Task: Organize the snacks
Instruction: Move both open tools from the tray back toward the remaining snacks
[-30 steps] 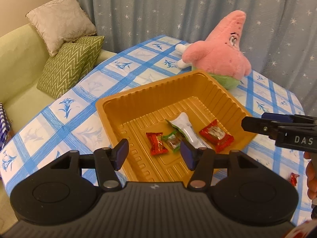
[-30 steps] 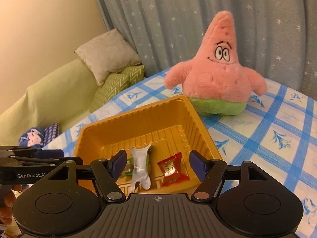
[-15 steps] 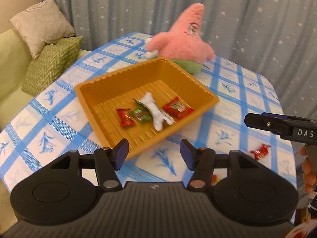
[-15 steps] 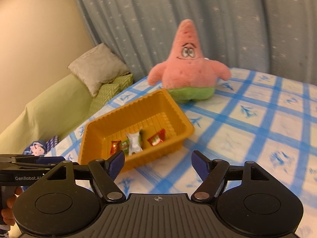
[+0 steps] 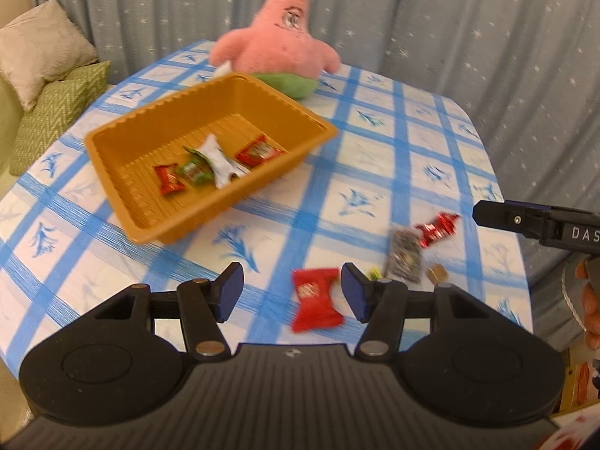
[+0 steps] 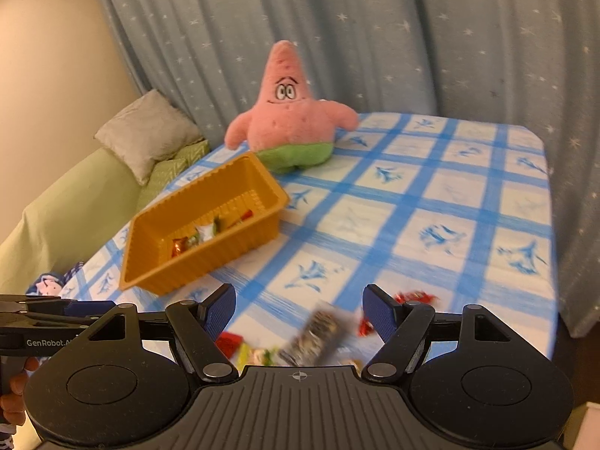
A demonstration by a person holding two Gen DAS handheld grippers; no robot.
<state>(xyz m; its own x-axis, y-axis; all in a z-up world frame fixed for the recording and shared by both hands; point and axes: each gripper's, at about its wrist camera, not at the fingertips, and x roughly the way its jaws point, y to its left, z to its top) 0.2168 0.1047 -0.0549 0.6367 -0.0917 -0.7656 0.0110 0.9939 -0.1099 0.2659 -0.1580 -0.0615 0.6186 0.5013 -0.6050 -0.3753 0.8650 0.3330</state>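
Observation:
An orange tray on the blue-checked tablecloth holds several wrapped snacks, among them a white one. Loose snacks lie near the table's front edge: a red packet, a dark packet and a shiny red candy. My left gripper is open and empty, above the table beside the red packet. My right gripper is open and empty above the dark packet; it also shows at the right of the left wrist view.
A pink star plush toy stands behind the tray. A green sofa with cushions is to the left. A starred curtain hangs behind. The table's right edge drops off near the loose snacks.
Both grippers have pulled back from the tray toward the table's front edge. The loose snacks have come into view. Both stay open and empty.

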